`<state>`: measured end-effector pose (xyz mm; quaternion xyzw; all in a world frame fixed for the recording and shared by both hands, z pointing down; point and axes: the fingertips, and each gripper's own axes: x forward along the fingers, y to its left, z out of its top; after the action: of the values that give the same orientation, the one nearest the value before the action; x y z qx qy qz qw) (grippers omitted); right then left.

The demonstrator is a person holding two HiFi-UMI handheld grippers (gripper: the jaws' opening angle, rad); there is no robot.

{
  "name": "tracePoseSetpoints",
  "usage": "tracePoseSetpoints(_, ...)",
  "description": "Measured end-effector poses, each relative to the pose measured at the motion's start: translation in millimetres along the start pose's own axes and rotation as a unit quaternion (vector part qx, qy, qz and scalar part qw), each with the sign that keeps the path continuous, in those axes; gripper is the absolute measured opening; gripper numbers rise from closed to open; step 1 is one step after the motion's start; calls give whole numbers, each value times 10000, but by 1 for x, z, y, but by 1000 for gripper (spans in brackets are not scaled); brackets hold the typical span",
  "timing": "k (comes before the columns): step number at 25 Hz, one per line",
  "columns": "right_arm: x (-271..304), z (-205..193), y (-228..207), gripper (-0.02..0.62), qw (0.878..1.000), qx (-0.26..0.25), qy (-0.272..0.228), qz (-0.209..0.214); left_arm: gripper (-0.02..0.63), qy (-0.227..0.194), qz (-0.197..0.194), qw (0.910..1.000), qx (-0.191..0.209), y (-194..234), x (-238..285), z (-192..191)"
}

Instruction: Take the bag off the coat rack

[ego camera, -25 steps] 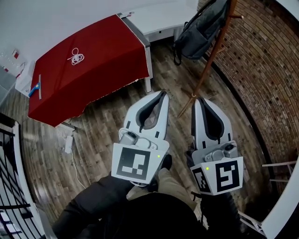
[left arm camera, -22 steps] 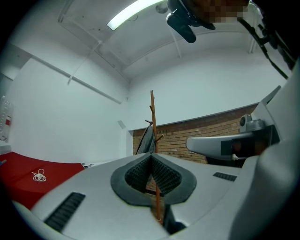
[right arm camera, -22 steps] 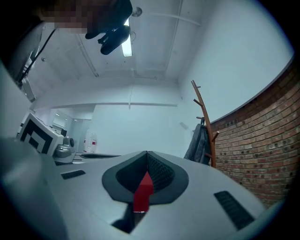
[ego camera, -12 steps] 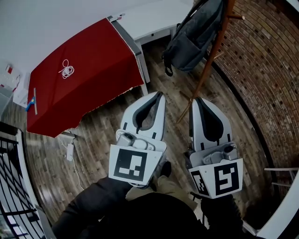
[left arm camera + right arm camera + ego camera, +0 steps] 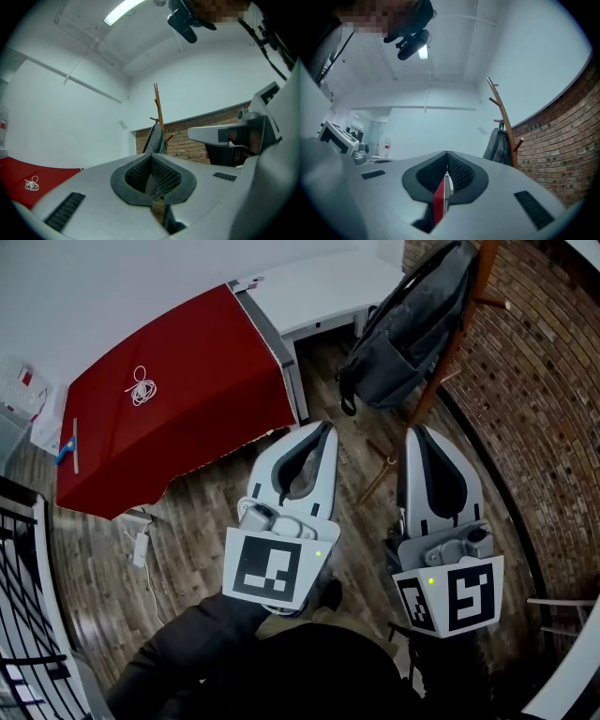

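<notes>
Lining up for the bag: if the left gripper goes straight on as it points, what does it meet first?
Probably the grey backpack hanging on the coat rack; nothing shows between it and the left gripper, though depth is unclear.

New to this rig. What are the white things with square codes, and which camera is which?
No robot here: a person holds hand-held tongs in each hand; the marker cubes belong to them. The top-down picture is from a camera on the person's head, showing the left tongs and right tongs. The other two come from cameras riding on each pair, looking along its jaws. Both pairs are shut and empty. Ahead, a grey backpack hangs on a wooden coat rack by a brick wall. On the red-covered table lie a coiled white cable and a blue-handled tool.
</notes>
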<state>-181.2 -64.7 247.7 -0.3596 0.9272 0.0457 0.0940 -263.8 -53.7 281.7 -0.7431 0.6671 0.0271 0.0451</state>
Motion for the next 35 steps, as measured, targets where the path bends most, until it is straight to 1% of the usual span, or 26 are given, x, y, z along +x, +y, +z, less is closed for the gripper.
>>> tracePoseSetpoints(7, 42, -8, -1, 8, 9999, -111, -6, 31, 9, -91, -10, 9999, -85, 34, 33, -8)
tracePoseSetpoints(14, 85, -28, -2, 8, 9999, -63, 109, 39, 9, -26, 11, 9999, -136, 70, 62, -18)
tracePoseSetpoints(20, 125, -46, -4, 7, 9997, -29, 229, 43, 9, 142, -20, 9997, -213, 102, 88, -37)
tracePoseSetpoints(24, 154, -53, -7, 8, 9997, -105, 206, 15, 9, 83, -41, 9996, -284, 127, 112, -44)
tracePoseSetpoints(27, 175, -50, -13, 8, 9997, -163, 175, -44, 9, -80, -105, 9992, -379, 139, 135, -37)
tracePoseSetpoints(30, 194, -38, -16, 8, 9994, -295, 58, -165, 9, -204, -244, 9980, -547, 151, 154, -27)
tracePoseSetpoints(35, 223, -2, -21, 8, 9980, -498, -214, -316, 9, -348, -470, 9971, -483, 172, 182, -5)
